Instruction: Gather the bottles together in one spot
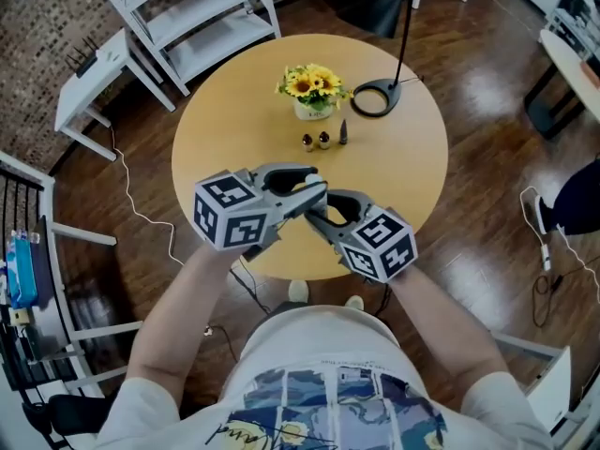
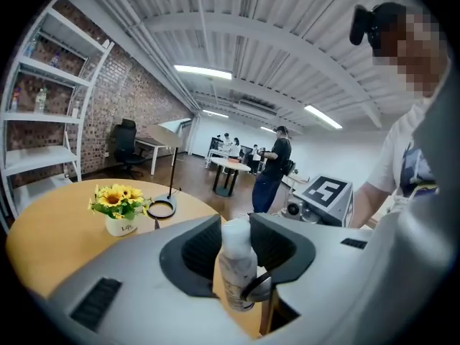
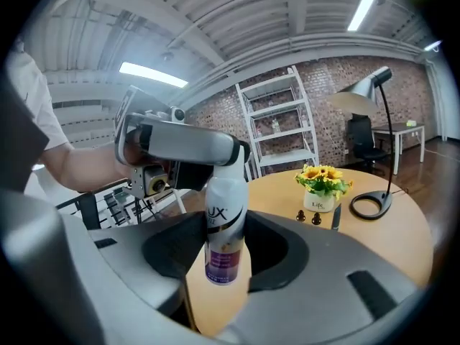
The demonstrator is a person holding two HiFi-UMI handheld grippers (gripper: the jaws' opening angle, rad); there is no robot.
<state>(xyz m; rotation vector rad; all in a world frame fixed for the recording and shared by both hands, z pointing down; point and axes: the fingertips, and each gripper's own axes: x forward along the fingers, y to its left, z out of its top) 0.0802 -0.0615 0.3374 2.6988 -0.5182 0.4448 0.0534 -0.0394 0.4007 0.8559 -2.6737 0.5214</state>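
A white bottle with a purple label (image 3: 226, 228) hangs above the near part of the round wooden table (image 1: 225, 120), held between both grippers. My left gripper (image 1: 317, 191) is shut on its upper end (image 2: 236, 254). My right gripper (image 1: 315, 217) is closed round the lower body, and both its jaws touch the bottle in the right gripper view. Two small brown bottles (image 1: 307, 142) (image 1: 323, 140) and a dark pointed one (image 1: 343, 132) stand together in front of the flower pot; the right gripper view shows the brown pair (image 3: 309, 217) too.
A white pot of yellow flowers (image 1: 312, 90) stands at the table's far middle, with a desk lamp's ring base (image 1: 375, 97) to its right. A white shelf unit (image 1: 202, 17) stands beyond the table. People stand far off in the left gripper view.
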